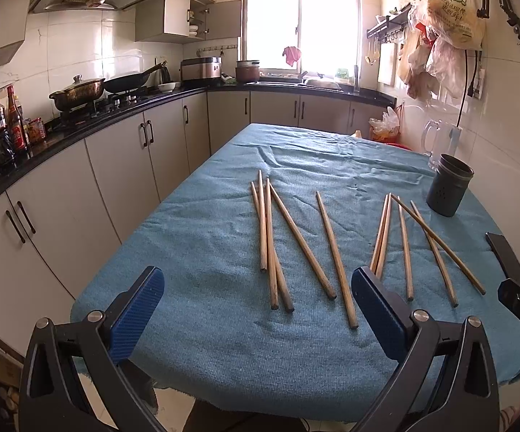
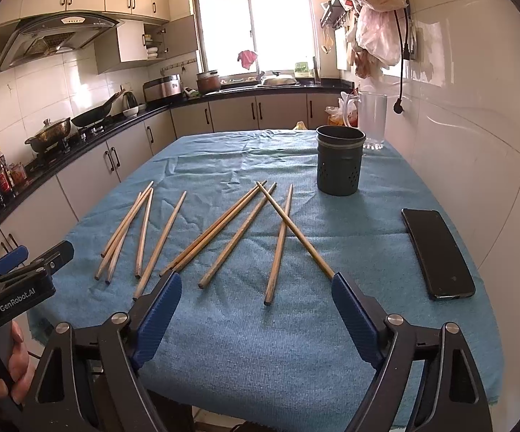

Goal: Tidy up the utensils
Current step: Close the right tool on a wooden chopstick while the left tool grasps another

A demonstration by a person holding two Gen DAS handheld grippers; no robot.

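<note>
My bench (image 1: 195, 342) lies under a blue cloth (image 2: 260, 352) and fills most of both views. On its far right stands the dark holder (image 2: 339, 160), upright, with a clear jug (image 2: 371, 118) just behind it. A black phone (image 2: 436, 252) lies flat near the right edge. The chopsticks (image 1: 297, 241) are scattered loose on the cloth in the middle, left of the holder and well apart from it; some overlap or cross. My left tool (image 1: 258, 291) is spread wide with nothing between its pads, hovering over the near edge. My right tool (image 2: 256, 289) is likewise wide open and holding nothing, its right pad just beside the end of one chopstick.
</note>
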